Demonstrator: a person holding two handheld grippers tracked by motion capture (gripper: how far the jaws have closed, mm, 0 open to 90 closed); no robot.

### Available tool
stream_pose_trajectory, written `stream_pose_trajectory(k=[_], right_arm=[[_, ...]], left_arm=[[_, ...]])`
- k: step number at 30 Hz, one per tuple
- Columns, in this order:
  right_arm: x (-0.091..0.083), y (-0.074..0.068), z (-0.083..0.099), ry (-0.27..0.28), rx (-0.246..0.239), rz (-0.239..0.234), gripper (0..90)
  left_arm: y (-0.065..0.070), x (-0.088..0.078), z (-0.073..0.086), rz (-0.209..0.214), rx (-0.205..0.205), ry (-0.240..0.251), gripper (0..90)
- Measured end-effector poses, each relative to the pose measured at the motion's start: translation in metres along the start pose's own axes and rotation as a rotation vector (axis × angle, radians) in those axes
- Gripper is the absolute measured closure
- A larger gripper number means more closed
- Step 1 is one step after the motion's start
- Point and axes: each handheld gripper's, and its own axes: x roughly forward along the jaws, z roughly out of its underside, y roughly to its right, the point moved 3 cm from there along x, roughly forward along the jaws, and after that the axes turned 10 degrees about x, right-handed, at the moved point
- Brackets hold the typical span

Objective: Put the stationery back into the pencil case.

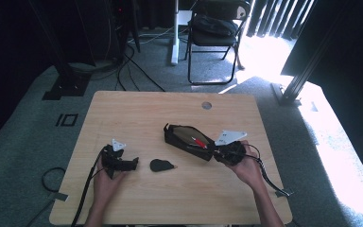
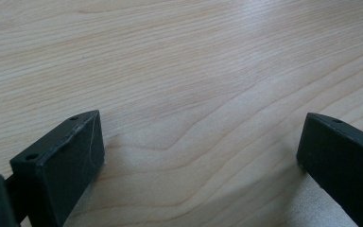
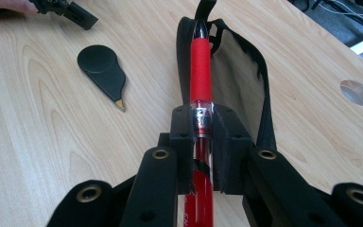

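My right gripper (image 3: 202, 124) is shut on a red pen (image 3: 200, 71), its jaws clamped on the clear barrel just behind the red grip. The pen's tip reaches into the open mouth of a black pencil case (image 3: 246, 61) that lies on the table; in the high view the case (image 1: 182, 140) sits mid-table with the right gripper (image 1: 216, 150) at its right end and the red pen (image 1: 199, 142) over its opening. My left gripper (image 1: 133, 164) rests low on the table at the left, and its jaws stand wide apart over bare wood (image 2: 194, 85), nothing between them.
A small black teardrop-shaped object (image 1: 161, 165) lies between the two grippers, also seen as the teardrop object (image 3: 103, 66) left of the case. The wooden table (image 1: 137, 109) has a round cable hole (image 1: 206, 105) at the back. A chair (image 1: 215, 28) stands beyond it.
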Motion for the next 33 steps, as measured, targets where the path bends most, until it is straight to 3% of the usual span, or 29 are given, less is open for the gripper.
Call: stream_pose_trajectory(k=[33], right_arm=[[0.008,0.017,-0.015,0.01,-0.013,0.006,79.3]], left_arm=[[0.0,0.0,0.0,0.002,-0.001,-0.002,1.9]])
